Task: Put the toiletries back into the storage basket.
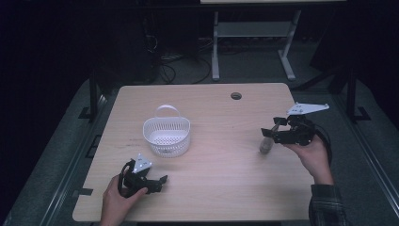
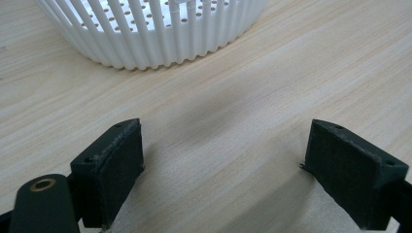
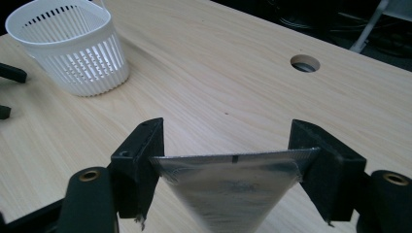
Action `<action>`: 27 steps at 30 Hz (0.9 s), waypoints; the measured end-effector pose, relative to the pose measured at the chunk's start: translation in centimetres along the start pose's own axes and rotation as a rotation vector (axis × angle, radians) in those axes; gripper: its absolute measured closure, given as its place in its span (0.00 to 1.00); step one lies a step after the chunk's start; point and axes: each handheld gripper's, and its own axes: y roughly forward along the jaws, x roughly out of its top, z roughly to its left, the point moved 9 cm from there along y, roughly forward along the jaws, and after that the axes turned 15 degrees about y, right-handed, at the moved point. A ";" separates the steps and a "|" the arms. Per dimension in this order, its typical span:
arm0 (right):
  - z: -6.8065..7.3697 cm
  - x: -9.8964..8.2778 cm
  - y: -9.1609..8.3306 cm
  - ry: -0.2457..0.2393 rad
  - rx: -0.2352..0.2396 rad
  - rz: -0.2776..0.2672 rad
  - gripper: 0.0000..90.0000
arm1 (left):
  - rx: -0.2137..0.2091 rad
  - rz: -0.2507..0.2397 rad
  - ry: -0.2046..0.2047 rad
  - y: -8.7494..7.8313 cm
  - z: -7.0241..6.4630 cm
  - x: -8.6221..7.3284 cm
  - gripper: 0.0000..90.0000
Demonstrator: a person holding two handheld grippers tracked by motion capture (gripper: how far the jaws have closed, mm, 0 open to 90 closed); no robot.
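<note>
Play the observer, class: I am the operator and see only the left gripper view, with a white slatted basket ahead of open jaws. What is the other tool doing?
Observer: The right tool is shut on a silvery foil pouch, pinching its flat top edge from both ends.
Operator: Where is that pouch relative to my basket?
Observer: In the high view it is over the table's right side, well apart from the white basket.
Operator: Does the basket have anything I can't see?
Observer: A loop handle rises from its far rim.
</note>
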 end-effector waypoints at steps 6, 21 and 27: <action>0.8 0.6 0.0 -0.013 0.009 -0.002 0.33 | 0.000 0.002 0.000 0.0 0.0 0.0 0.14; 2.3 1.5 0.7 -0.038 0.031 0.000 0.33 | 0.000 0.000 -0.002 0.0 0.0 0.0 0.14; 2.9 1.9 1.0 -0.047 0.042 0.004 0.33 | 0.001 0.000 -0.003 0.0 0.0 0.0 0.14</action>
